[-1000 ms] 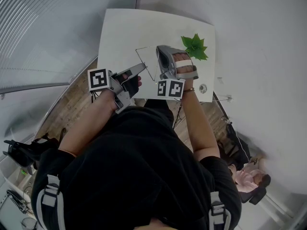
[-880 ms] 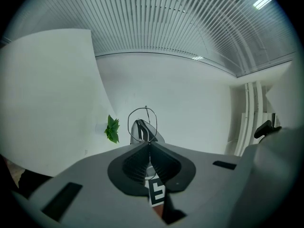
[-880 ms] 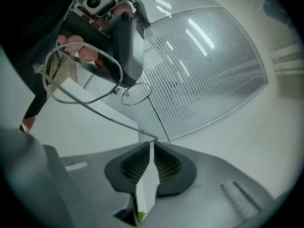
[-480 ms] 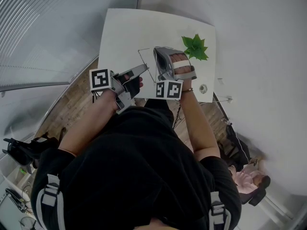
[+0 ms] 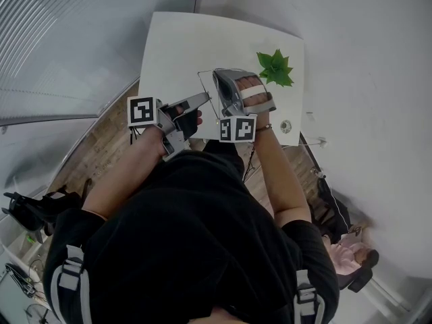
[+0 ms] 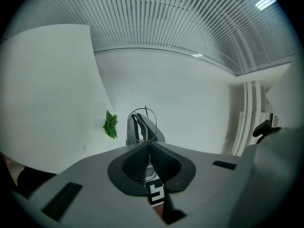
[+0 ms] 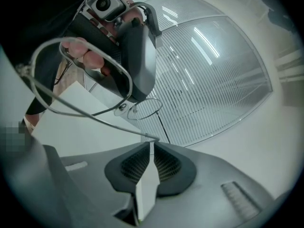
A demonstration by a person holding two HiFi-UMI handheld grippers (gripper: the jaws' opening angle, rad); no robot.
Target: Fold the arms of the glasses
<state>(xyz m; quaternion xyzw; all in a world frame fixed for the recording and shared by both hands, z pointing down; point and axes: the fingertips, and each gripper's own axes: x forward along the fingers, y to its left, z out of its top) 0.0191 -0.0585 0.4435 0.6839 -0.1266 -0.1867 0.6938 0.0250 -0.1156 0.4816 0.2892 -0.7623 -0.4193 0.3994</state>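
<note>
1. Head view: set above the person, facing steeply down onto the white rectangular bench (image 5: 175, 46) from moderate range.
2. Left gripper view: rides the left grey gripper (image 5: 202, 98), facing level along its jaws, very near the thin wire-framed glasses (image 6: 142, 125).
3. Right gripper view: rides the right grey gripper (image 5: 219, 78), facing the left one closely.
4. Shared: the glasses appear in all views; the green leafy plant (image 5: 275, 67) appears in the head and left gripper views.

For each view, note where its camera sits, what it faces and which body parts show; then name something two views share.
Head view: on the head, facing steeply down at the white table; chest, both arms, left tongs and right tongs show.
Left gripper view: on the left tongs, facing the right tongs and green plant; its shut tips show.
Right gripper view: on the right tongs, facing the left tongs and left hand; tips pinch the glasses.
Shared: both gripper views show the glasses.
</note>
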